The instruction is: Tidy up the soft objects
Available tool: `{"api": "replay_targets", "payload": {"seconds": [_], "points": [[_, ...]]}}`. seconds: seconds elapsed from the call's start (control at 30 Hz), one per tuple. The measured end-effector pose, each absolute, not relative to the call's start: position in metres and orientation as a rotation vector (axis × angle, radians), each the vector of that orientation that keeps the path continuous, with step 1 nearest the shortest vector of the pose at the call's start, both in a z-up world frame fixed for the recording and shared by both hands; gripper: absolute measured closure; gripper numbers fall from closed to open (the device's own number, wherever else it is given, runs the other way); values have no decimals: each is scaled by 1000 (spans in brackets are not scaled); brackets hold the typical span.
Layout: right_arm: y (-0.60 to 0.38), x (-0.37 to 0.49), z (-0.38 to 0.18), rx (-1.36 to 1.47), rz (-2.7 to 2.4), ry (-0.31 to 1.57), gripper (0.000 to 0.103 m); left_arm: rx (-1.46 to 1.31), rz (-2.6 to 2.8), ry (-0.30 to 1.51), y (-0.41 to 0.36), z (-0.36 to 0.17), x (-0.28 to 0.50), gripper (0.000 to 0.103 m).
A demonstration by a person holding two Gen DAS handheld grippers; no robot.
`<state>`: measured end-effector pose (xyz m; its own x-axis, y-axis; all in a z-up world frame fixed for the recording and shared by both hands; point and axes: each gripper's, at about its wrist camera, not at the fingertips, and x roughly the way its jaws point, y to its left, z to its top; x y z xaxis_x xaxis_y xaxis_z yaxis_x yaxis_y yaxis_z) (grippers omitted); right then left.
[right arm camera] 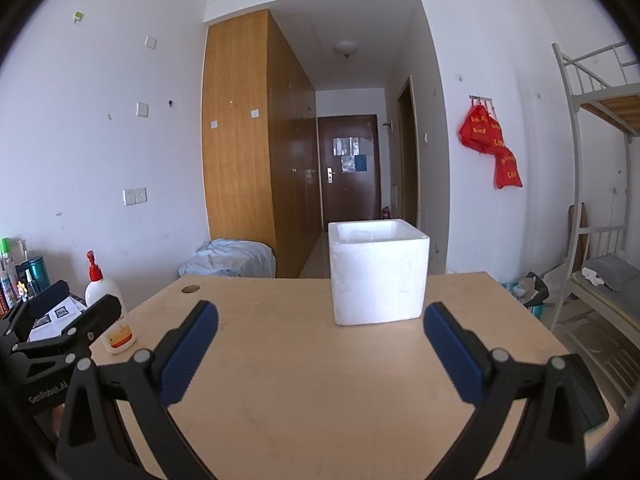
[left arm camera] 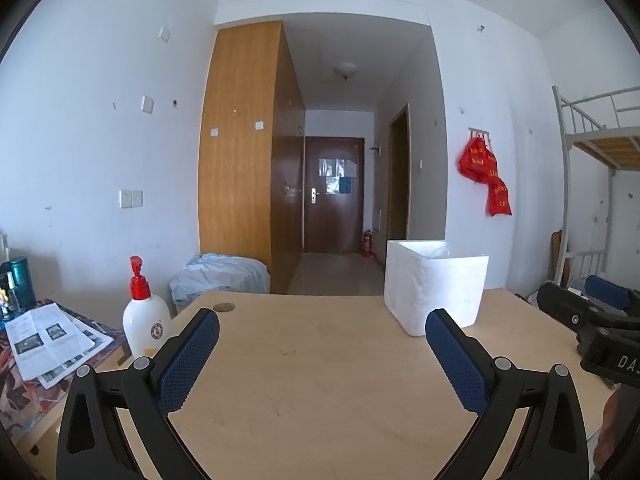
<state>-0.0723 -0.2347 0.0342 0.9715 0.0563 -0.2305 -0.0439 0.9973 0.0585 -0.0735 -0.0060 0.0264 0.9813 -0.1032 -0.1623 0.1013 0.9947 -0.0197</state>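
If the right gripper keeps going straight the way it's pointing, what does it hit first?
Most likely the white foam box. The right gripper is open above the table, with only bare tabletop before the box. Depth is unclear.

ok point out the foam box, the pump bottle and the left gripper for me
white foam box point(right arm camera: 378, 280), right wrist view, on its front wall
pump bottle point(left arm camera: 146, 322), left wrist view, on its white body
left gripper point(left arm camera: 322, 356), left wrist view, midway between its open fingertips
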Motion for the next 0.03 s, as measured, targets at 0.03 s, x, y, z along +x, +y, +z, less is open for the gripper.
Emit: {"api": "replay_targets", "payload": {"seconds": [0.03], "points": [[-235, -71, 35, 50, 50, 234, 0, -16, -99, 162, -5, 27, -72, 0]]}}
